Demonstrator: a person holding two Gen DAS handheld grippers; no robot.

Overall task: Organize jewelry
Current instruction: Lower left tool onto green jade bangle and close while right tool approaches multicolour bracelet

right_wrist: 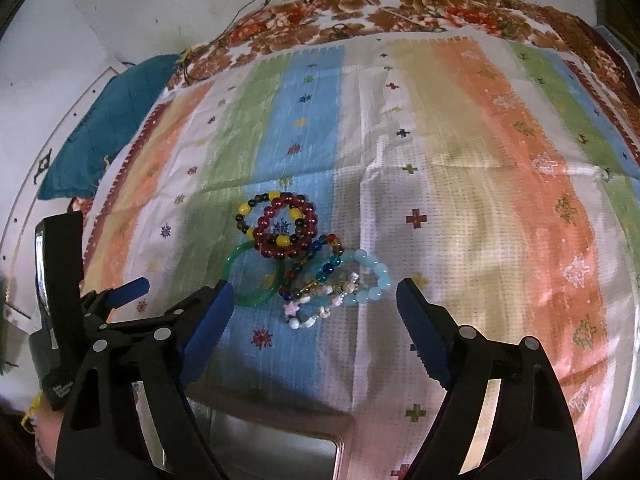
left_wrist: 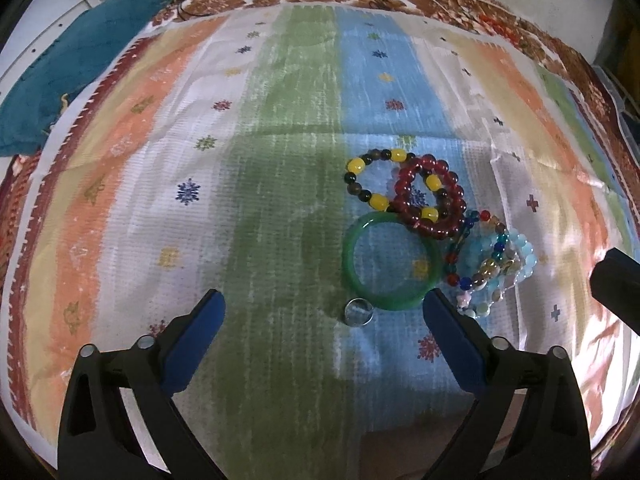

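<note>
A pile of bracelets lies on the striped cloth. A green bangle (left_wrist: 394, 258) (right_wrist: 256, 276) lies nearest, with a dark red bead bracelet (left_wrist: 430, 196) (right_wrist: 288, 226) over a yellow-and-dark bead bracelet (left_wrist: 362, 176) (right_wrist: 248, 220). Light blue and mixed-colour bead bracelets (left_wrist: 494, 268) (right_wrist: 344, 284) lie to the right. A small clear glass bead (left_wrist: 359, 312) sits in front of the bangle. My left gripper (left_wrist: 324, 304) is open and empty, just short of the bangle. My right gripper (right_wrist: 314, 292) is open and empty, with the mixed bracelets between its fingertips' line.
The striped cloth (left_wrist: 200, 200) covers the table over a floral cloth (right_wrist: 400, 8). A teal cloth (left_wrist: 72, 64) (right_wrist: 108, 124) lies at the far left. A metal tray edge (right_wrist: 280, 440) shows at the near edge. The left gripper's body (right_wrist: 80, 320) shows at left in the right wrist view.
</note>
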